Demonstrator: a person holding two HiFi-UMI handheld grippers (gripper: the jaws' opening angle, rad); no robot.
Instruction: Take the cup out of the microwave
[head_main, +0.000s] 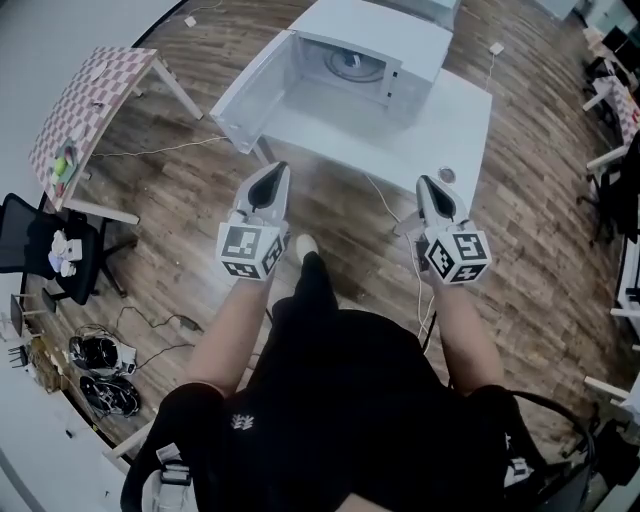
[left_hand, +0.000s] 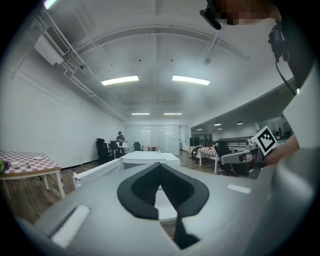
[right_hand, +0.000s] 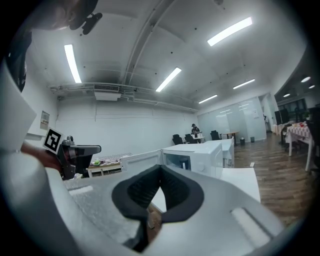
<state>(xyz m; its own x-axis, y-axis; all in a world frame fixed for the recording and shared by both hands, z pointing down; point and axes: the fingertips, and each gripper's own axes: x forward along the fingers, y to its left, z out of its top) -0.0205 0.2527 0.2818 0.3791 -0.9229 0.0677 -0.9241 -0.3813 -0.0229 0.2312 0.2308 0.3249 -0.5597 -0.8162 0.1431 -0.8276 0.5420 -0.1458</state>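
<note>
A white microwave (head_main: 385, 40) stands on a white table (head_main: 450, 130) ahead of me, its door (head_main: 250, 90) swung wide open to the left. In its cavity I make out a round turntable with a small greyish cup (head_main: 352, 66), seen only as a dark shape (right_hand: 186, 164) in the right gripper view. My left gripper (head_main: 271, 178) and right gripper (head_main: 431, 186) hover side by side short of the table's near edge, both pointing at the microwave. Each has its jaw tips together with nothing between them (left_hand: 160, 166) (right_hand: 160, 168).
A small round object (head_main: 446, 176) and a cable lie near the table's front right. A checked table (head_main: 85, 110) and a black chair (head_main: 40, 250) stand at the left on the wooden floor. More desks line the right side.
</note>
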